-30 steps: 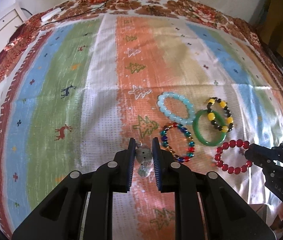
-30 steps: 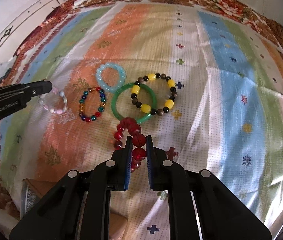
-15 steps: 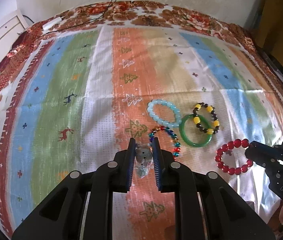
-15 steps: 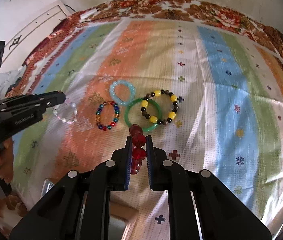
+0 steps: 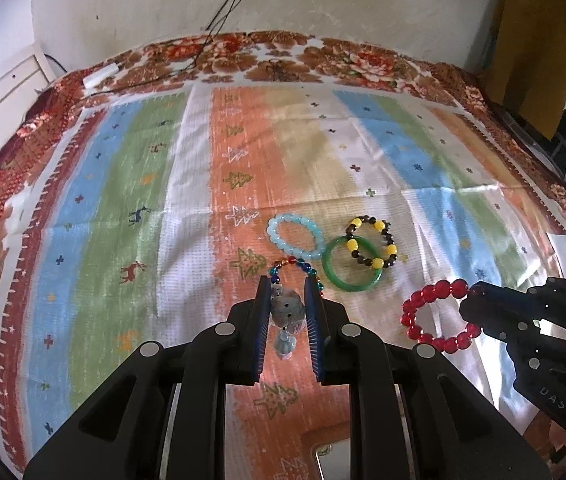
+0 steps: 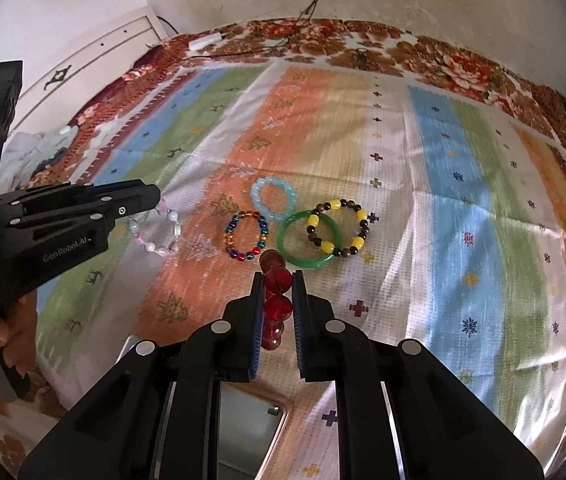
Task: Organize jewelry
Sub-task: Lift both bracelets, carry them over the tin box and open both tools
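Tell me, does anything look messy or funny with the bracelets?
One thing: the yellow-and-black bracelet lies overlapping the green bangle instead of apart like the blue bracelet. The left tongs hold a pale bracelet; the right tongs hold the red bracelet.

left wrist: high, facing wall | right wrist: same | shared: green bangle (image 5: 353,266) (image 6: 309,244)
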{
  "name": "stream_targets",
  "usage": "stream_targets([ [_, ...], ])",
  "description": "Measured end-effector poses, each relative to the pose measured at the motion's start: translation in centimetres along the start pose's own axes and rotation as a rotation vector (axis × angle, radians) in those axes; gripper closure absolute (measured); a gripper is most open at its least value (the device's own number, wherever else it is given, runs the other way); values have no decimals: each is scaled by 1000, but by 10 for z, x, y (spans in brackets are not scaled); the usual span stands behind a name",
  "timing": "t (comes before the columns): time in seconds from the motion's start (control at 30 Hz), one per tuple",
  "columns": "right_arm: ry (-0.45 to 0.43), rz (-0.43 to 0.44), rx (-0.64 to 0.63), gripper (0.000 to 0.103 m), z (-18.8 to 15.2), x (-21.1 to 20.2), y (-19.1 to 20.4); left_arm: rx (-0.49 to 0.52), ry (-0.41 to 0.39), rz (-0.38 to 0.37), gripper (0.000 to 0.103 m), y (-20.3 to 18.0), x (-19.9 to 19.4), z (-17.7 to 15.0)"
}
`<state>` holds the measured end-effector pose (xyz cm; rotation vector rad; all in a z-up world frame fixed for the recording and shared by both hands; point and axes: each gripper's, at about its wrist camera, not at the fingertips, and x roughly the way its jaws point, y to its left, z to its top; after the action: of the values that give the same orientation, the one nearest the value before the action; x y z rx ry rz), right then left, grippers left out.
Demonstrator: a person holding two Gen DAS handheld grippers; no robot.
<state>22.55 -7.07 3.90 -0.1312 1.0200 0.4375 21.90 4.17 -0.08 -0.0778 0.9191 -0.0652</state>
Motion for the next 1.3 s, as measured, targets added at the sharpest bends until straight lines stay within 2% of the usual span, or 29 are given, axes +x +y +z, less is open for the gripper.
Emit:
stream_targets([
  [0.13, -14, 10, -7, 89, -6, -9, 5, -5, -32, 6, 86, -3, -15, -4],
  [0.63, -76, 63, -48, 89, -34, -52, 26, -26, -110, -44, 86, -22, -62, -34],
  [0.93, -70, 87, -59, 89, -52, -60, 29, 2, -111, -63, 86, -41, -75, -62],
  [1.13, -48, 89, -65, 89, -64, -57, 32, 58, -111, -27, 86, -52, -74, -77],
  [1.3, -27, 81, -70, 89, -74, -53, 35, 76, -86, -31, 86, -56, -71, -89],
])
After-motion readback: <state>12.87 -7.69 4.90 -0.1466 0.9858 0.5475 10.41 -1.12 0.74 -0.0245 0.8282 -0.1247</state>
